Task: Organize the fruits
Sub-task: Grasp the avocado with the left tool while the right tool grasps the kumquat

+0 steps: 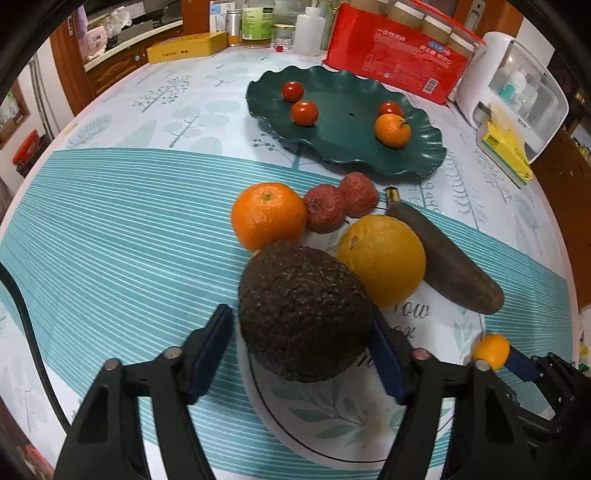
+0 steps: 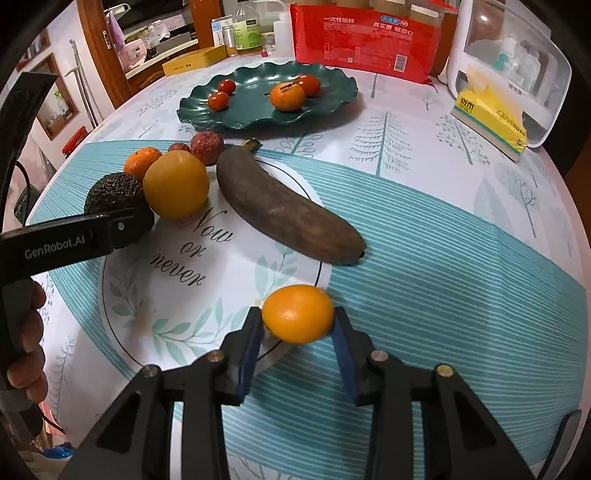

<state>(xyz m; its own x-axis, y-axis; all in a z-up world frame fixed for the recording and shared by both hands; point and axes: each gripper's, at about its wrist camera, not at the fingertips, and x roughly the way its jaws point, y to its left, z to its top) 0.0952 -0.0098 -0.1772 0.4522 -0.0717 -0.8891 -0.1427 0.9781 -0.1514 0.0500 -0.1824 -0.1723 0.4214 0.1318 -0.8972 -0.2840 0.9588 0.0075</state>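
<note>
My left gripper [image 1: 301, 328] has its blue pads on both sides of a dark bumpy avocado [image 1: 304, 314], shut on it at table level. My right gripper [image 2: 298, 328] is shut on a small orange kumquat [image 2: 298, 314], which also shows in the left wrist view [image 1: 491, 351]. On the table lie a mandarin [image 1: 267, 214], a yellow-orange orange [image 1: 382, 258], two red lychees [image 1: 341, 201] and a blackened banana [image 1: 447, 266]. A green wavy plate [image 1: 343, 147] holds three cherry tomatoes [image 1: 304, 112] and a small tangerine [image 1: 392, 130].
A red paper-cup pack [image 1: 395, 55], bottles and a jar [image 1: 258, 22] and a yellow tin [image 1: 186, 48] stand along the table's far edge. A white storage box [image 1: 517, 88] with a yellow tissue pack [image 1: 506, 151] is at the right.
</note>
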